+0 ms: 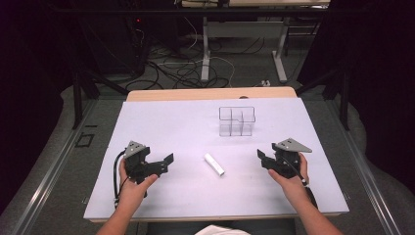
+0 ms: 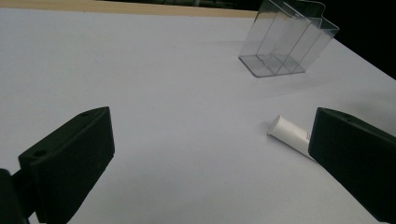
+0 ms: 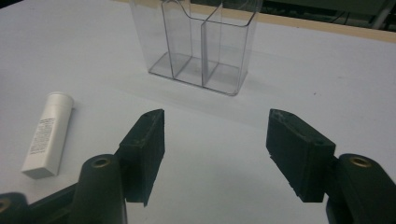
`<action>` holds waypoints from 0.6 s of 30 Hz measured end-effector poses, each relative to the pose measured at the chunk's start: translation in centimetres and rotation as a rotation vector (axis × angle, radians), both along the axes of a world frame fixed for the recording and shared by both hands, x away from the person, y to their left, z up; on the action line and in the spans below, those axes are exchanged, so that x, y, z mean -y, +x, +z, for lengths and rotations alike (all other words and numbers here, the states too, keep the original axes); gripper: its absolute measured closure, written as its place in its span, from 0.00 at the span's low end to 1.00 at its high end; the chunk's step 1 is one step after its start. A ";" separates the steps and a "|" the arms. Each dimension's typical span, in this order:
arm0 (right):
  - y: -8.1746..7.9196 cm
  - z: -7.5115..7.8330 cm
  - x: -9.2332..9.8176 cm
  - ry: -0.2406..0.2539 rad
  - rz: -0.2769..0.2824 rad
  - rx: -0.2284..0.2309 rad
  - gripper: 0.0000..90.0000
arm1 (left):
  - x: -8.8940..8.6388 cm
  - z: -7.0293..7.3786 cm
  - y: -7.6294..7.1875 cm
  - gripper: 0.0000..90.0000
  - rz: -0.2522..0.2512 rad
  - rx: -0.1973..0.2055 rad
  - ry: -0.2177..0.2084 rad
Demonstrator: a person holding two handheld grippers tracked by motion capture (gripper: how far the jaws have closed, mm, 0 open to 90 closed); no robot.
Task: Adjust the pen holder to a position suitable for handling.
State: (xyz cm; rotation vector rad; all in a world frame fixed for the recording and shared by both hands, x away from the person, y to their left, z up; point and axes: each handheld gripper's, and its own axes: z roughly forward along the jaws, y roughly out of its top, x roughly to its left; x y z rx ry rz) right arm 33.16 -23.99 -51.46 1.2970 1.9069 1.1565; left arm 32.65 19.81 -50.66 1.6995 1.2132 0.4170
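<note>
The only print in sight sits on the white tube: in the right gripper view a small block of dark lines runs along its side, too fine and blurred to make out a single word or number. In the left gripper view a trace of the same print shows at the tube where it meets the black jaw, equally unreadable. In the high view the tube looks plain white; no brand or sign can be read
</note>
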 end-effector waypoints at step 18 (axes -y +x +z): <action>1.9 0.6 -0.1 0.085 0.014 0.045 0.43 | -0.3 0.1 -0.9 0.03 -0.007 0.014 0.014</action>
